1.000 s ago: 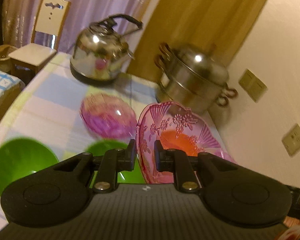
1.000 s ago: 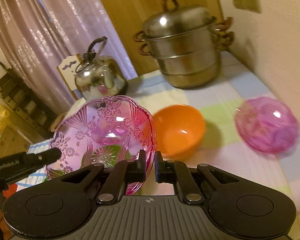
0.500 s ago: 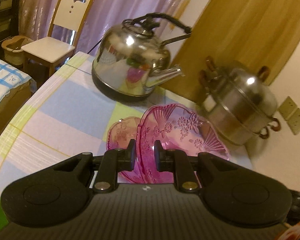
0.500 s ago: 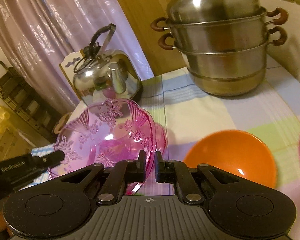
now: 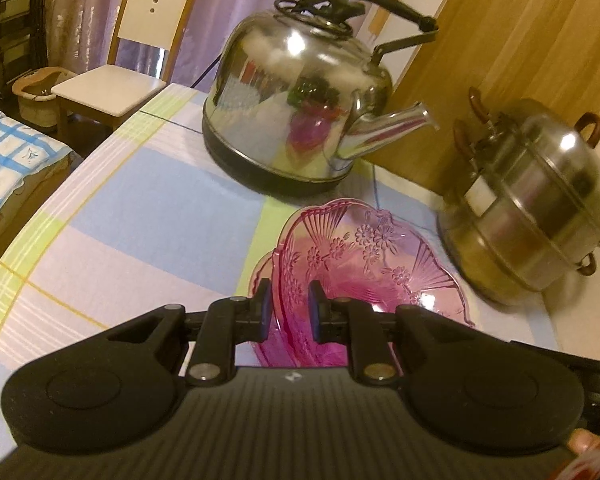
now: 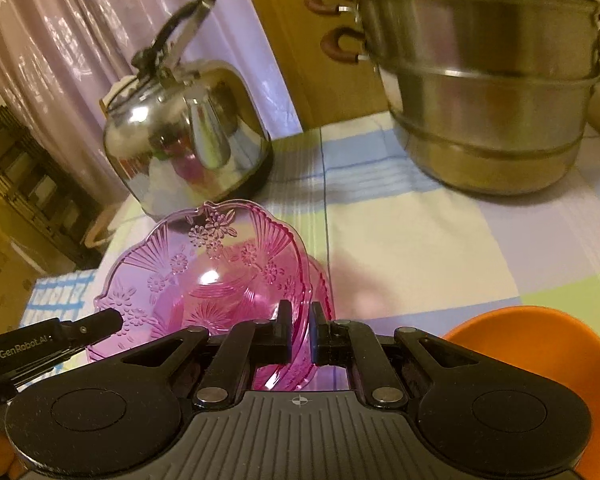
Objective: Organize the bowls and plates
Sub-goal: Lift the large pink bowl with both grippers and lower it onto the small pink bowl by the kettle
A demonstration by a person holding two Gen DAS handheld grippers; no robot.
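Observation:
A pink glass plate (image 5: 372, 256) with pressed flowers hangs tilted between both grippers, low over the checked tablecloth (image 5: 140, 208). My left gripper (image 5: 286, 312) is shut on its left rim. My right gripper (image 6: 300, 328) is shut on the opposite rim of the same plate (image 6: 204, 268). Under it lies a second pink dish (image 6: 322, 284), of which only an edge (image 5: 260, 276) shows. I cannot tell if the two touch. An orange bowl (image 6: 540, 344) sits at the right, close to my right gripper. The left gripper's body (image 6: 52, 340) shows at the left of the right wrist view.
A shiny steel kettle (image 5: 300, 108) stands just beyond the plate, and a stacked steel steamer pot (image 5: 540, 200) stands to its right against the wall. A white chair (image 5: 132, 60) is past the table's far left edge.
Both grippers carried the pink plate forward and down toward the kettle. The green bowls have dropped out of the left view. The plate now hangs over the second pink dish.

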